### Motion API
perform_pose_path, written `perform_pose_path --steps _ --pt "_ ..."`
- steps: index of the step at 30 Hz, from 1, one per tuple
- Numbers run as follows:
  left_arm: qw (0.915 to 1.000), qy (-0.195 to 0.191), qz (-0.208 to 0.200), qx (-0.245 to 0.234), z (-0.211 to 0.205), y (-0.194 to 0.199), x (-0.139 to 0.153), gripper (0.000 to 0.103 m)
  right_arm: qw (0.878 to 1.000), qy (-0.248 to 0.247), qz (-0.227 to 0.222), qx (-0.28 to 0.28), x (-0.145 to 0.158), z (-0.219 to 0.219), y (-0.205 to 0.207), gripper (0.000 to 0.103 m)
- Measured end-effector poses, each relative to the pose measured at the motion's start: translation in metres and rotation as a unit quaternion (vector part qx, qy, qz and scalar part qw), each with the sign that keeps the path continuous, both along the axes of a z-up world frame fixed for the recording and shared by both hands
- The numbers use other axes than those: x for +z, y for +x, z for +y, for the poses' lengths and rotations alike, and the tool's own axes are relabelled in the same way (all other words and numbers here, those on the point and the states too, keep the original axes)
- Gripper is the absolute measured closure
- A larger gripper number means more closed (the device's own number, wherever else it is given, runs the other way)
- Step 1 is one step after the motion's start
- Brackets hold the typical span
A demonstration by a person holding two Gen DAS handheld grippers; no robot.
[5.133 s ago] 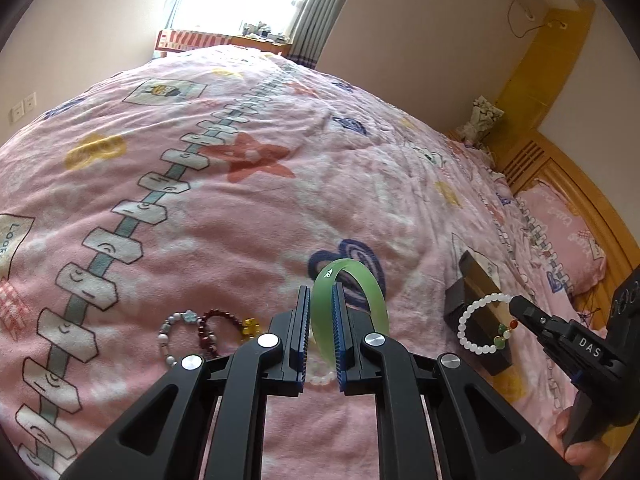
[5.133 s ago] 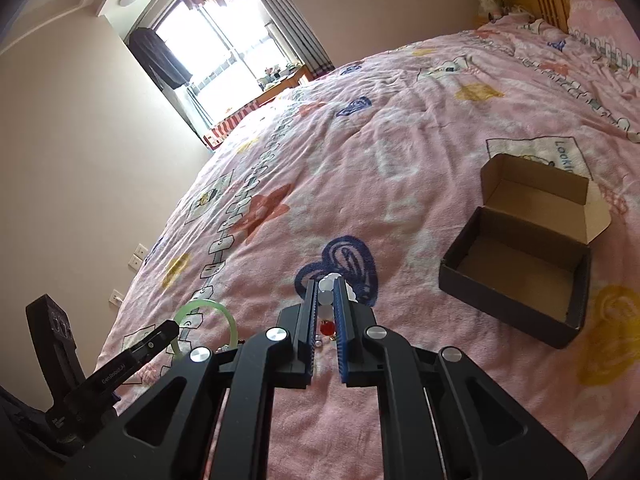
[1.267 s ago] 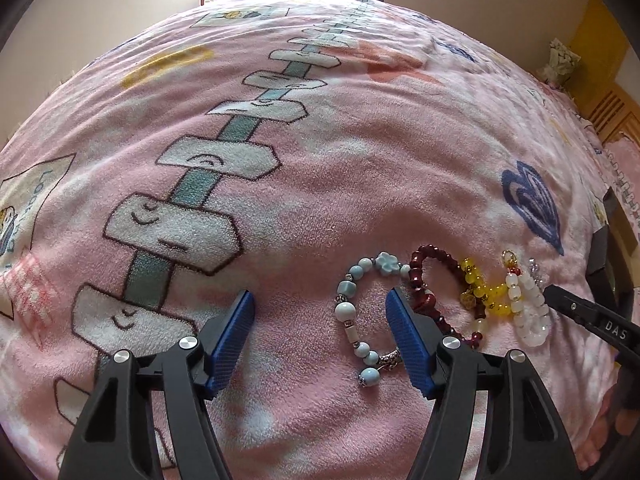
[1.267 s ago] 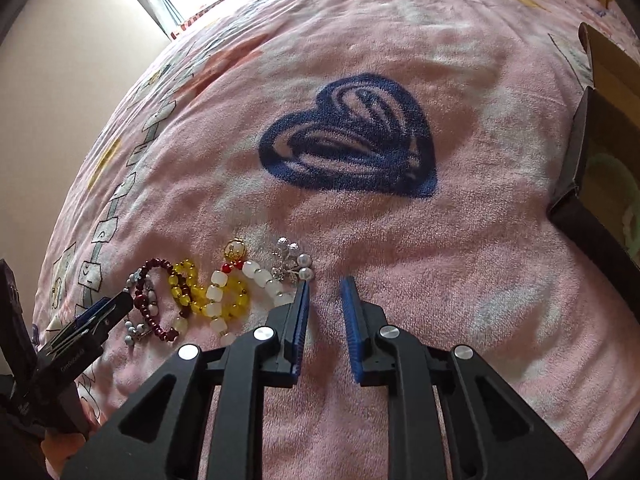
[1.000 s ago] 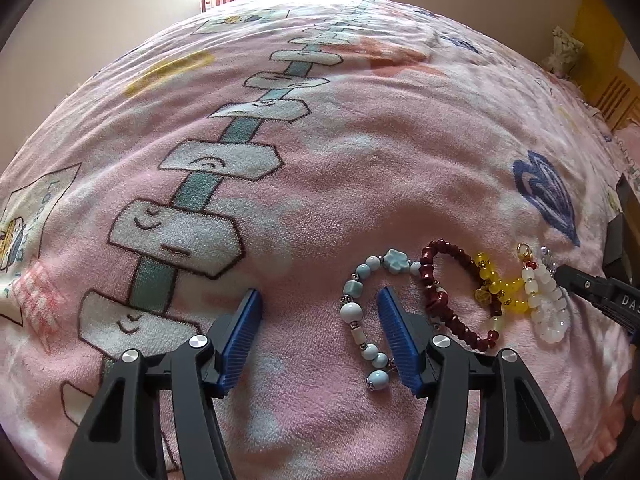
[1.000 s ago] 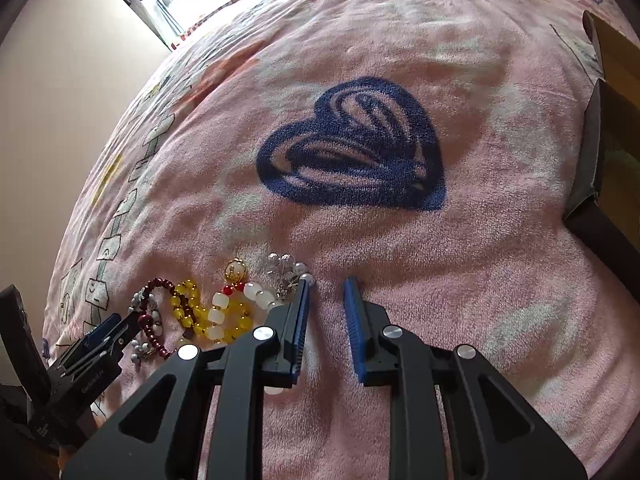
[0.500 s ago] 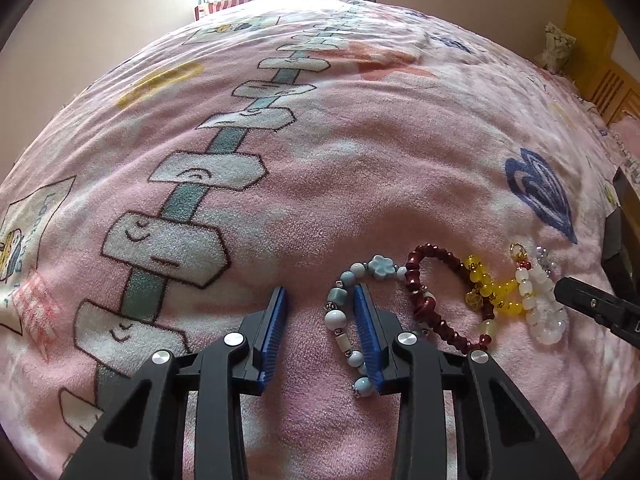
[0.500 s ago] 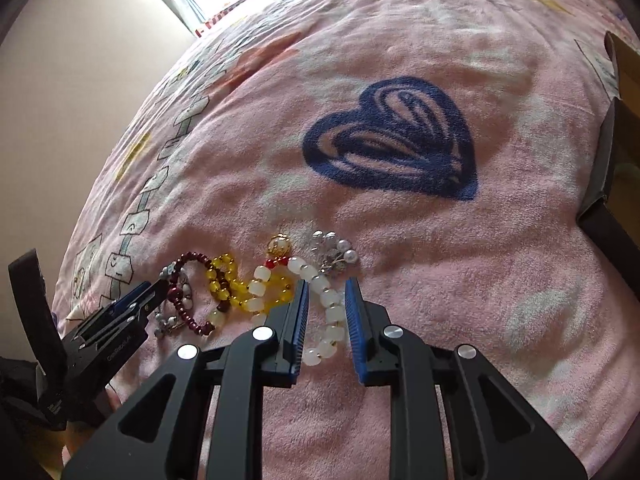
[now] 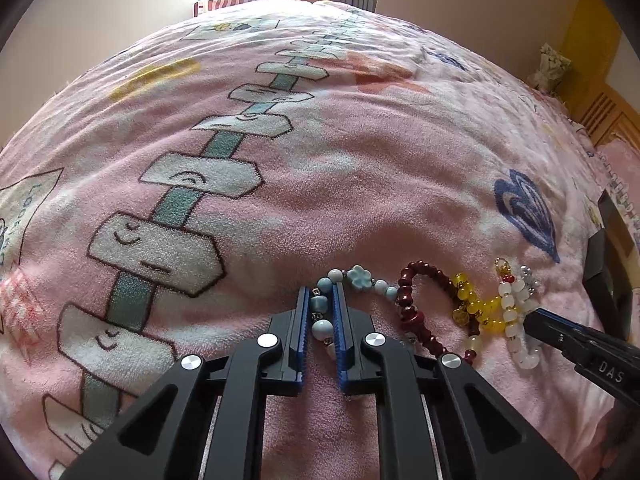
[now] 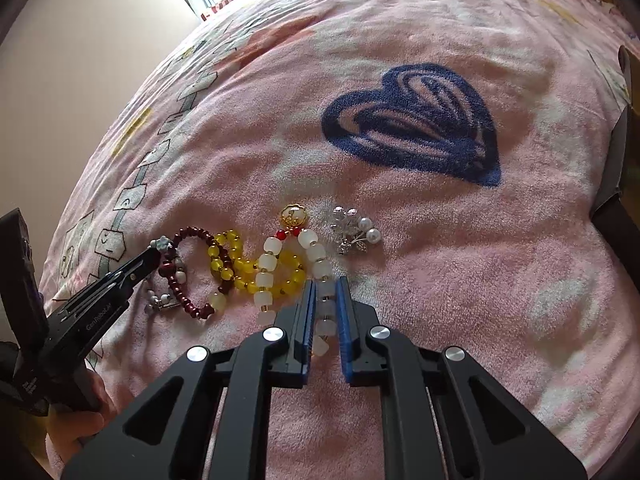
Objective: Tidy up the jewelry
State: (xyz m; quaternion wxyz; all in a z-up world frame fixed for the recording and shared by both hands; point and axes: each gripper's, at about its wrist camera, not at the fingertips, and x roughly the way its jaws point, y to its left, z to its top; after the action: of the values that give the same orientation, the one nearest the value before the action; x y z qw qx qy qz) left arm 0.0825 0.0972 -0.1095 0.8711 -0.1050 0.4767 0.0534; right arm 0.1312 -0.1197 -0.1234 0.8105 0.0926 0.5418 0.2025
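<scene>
On the pink blanket (image 9: 360, 184) that covers the bed, a row of jewelry lies close in front of you, and you have a grip on both of its ends; at the left end your left gripper (image 9: 320, 312) is clenched on the pale blue bead bracelet (image 9: 362, 276), several beads pinched between its blue pads (image 9: 301, 320); next along lie a dark red bead bracelet (image 10: 188, 272) and a yellow bead bracelet (image 10: 240, 264), overlapping and untouched; then comes the frosted white bead bracelet (image 10: 268, 264) with its gold charm, and your right gripper (image 10: 325, 304) is clamped on that bracelet's right strand; just beyond sits a small silver and pearl brooch (image 10: 354, 232), loose on the blanket; at the far right edge a dark cardboard box (image 9: 608, 264) shows only in part, its contents hidden. Judging by this, both grasps are made but neither piece is lifted; five pieces remain outside the box, so most of the sorting is ahead.
</scene>
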Motion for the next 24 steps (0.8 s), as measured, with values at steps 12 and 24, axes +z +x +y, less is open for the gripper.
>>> perform_pose_path --steps 12,24 --pt "0.9981 -0.047 -0.040 -0.002 -0.007 -0.007 0.015 0.093 0.998 0.049 -0.043 -0.003 0.049 -0.011 -0.008 0.092" --pt "0.9948 -0.027 -0.098 -0.008 -0.025 -0.020 0.073 0.093 0.995 0.074 -0.071 -0.010 0.084 -0.027 -0.021 0.092"
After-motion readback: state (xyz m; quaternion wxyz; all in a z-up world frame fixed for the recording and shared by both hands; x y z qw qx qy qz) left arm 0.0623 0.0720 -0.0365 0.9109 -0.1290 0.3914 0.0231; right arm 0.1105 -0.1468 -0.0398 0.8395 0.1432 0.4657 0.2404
